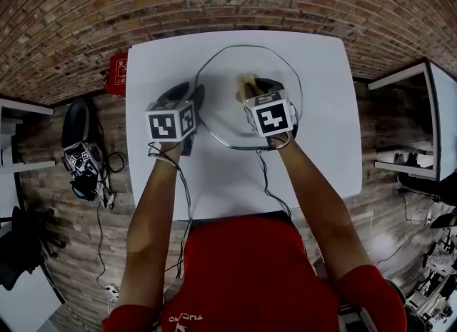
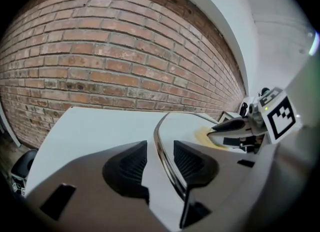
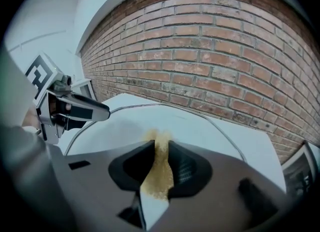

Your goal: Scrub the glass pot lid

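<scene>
Round glass pot lid (image 1: 221, 88): on white tabletop (image 1: 321, 109), brick wall (image 2: 100, 66) behind.
Left tongs (image 2: 160, 160): wide, astride rim.
Right tongs (image 3: 159, 165): gripping tan sponge (image 3: 161, 143).

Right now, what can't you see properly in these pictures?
- Middle of the lid, head view: the right hand-held gripper and sponge cover it, so a knob cannot be told.
- Jaws of the left hand-held gripper, head view: hidden under its marker cube.
- The red thing, head view: partly behind the table edge, too small to name.
</scene>
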A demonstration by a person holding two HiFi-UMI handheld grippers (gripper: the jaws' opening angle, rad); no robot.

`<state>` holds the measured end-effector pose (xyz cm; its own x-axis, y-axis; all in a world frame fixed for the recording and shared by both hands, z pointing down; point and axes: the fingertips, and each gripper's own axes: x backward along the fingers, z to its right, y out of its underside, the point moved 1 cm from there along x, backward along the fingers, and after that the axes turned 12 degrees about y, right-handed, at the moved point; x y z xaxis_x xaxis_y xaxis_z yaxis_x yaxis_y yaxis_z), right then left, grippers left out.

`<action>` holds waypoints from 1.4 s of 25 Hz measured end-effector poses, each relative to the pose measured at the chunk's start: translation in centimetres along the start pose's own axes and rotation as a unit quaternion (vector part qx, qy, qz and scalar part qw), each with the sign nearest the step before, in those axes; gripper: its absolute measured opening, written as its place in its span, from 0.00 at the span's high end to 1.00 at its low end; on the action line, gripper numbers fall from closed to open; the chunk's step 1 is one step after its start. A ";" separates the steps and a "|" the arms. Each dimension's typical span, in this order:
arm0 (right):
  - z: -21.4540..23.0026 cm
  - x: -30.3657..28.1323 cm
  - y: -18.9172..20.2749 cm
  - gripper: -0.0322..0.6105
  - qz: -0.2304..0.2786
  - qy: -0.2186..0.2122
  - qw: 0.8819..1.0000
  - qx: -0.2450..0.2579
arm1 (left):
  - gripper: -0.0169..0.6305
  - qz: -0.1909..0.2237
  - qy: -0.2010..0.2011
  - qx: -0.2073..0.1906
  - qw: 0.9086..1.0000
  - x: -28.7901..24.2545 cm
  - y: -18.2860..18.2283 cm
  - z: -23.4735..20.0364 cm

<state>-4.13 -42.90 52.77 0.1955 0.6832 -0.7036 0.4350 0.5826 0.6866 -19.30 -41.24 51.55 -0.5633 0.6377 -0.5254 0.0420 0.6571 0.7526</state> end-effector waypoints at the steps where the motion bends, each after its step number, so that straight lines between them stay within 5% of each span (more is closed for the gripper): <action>1: -0.1 0.1 0.0 0.80 -0.002 -0.001 1.000 0.001 | 0.70 -0.002 0.010 0.008 1.000 -0.2 0.1 0.2; 10: 0.0 0.6 -0.6 0.86 -0.002 0.013 1.000 -0.005 | 0.80 -0.010 0.030 0.040 0.999 -0.7 1.0 0.3; 24: -0.8 -4.0 -8.3 0.86 0.041 0.018 0.998 -0.044 | 0.82 -0.010 0.027 0.059 0.998 -0.3 1.4 0.8; 30: -0.4 -5.1 -7.5 0.86 0.028 0.036 0.999 -0.015 | 0.82 -0.016 0.025 0.057 0.998 -0.3 1.4 0.6; 35: 4.9 -4.2 -5.3 0.86 0.007 0.092 0.996 -0.014 | 0.82 -0.013 0.026 0.061 0.998 -0.2 1.5 0.4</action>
<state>-2.93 -51.00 51.20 0.0355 0.7588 -0.6503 0.4077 0.5832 0.7027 -18.80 -40.22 52.59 -0.6080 0.6000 -0.5200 0.1246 0.7189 0.6838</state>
